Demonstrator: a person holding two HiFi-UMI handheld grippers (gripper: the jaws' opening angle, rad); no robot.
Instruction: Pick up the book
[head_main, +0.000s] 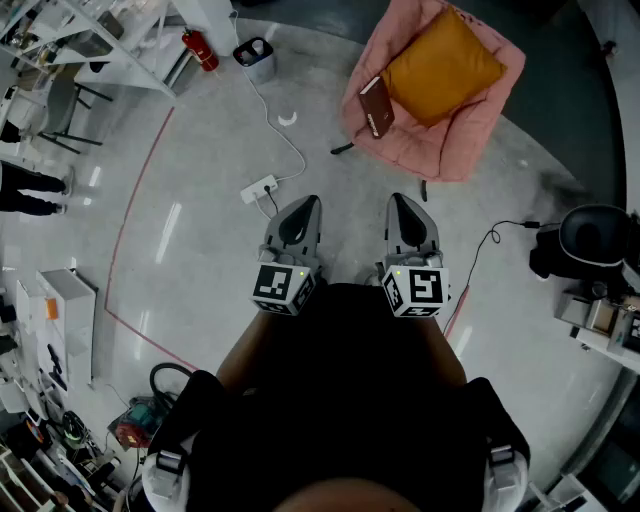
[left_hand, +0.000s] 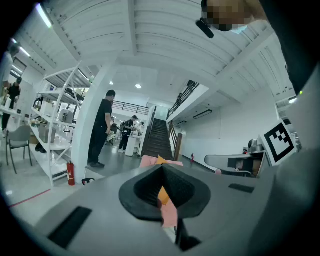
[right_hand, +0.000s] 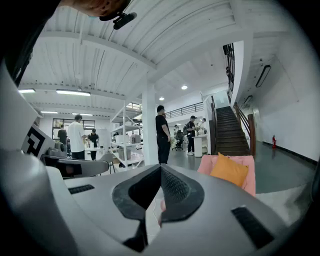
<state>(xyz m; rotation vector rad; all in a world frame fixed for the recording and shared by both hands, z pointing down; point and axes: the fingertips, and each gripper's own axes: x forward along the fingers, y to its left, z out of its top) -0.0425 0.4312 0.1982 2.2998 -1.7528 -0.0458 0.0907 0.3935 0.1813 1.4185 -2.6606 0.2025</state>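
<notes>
the left gripper (head_main: 300, 212) and the right gripper (head_main: 406, 212) are held side by side over the grey floor (head_main: 200, 150), both on the near side of the pink chair (head_main: 470, 135) and well apart from it. in each gripper view the two black pads are seen pressed together at the tip, so both grippers are closed. nothing is held by them and nothing is touched by them.

the book (head_main: 376, 106) is found on the pink chair, at its left edge. it is dark red and it is leaned against the chair's side. an orange cushion (head_main: 440, 65) is laid in the middle of the pink chair, just beside the book.

the book is shown only in the head view. it cannot be made out in either gripper view. in the left gripper view a bit of the pink chair and the orange cushion is seen right behind the closed tip and through the slit under it. in the right gripper view the pink chair is seen to the right of the tip, with the cushion upright on it. people (right_hand: 162, 134) and a dark staircase (right_hand: 231, 132) are shown far behind the pink chair in both gripper views, but not in the head view. a white power strip (head_main: 259, 187) on the floor, between the pink chair and the left gripper, is shown clearly only in the head view.
</notes>
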